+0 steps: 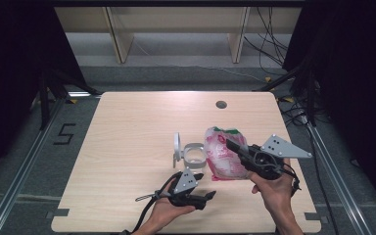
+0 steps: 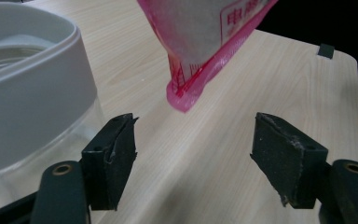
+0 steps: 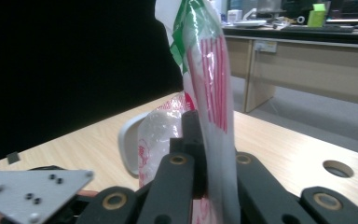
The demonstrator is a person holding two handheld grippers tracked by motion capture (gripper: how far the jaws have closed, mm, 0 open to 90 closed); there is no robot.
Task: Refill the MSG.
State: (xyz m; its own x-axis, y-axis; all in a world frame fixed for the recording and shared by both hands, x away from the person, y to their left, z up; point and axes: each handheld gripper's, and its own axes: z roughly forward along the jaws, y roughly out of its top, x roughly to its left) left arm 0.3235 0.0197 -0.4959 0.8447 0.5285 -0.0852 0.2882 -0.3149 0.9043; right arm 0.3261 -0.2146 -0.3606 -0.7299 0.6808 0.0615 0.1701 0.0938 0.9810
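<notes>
Two tools work over a pale wood table (image 1: 127,147): left tool (image 2: 193,161) wide, right tool (image 3: 205,177) clamping a pink bag (image 1: 223,154).

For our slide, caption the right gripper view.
Right gripper shut on a pink-and-white bag, lifted over the wooden table.

We see the table (image 1: 142,127) evenly lit from above in the high view, with soft, short shadows and black surroundings on both sides. In the left gripper view the pink bag (image 2: 205,42) and the pale container (image 2: 28,93) are blurred, while the near jaws look sharper. In the right gripper view the bag's plastic shows glare, the background desks are soft, and the left half is dark
</notes>
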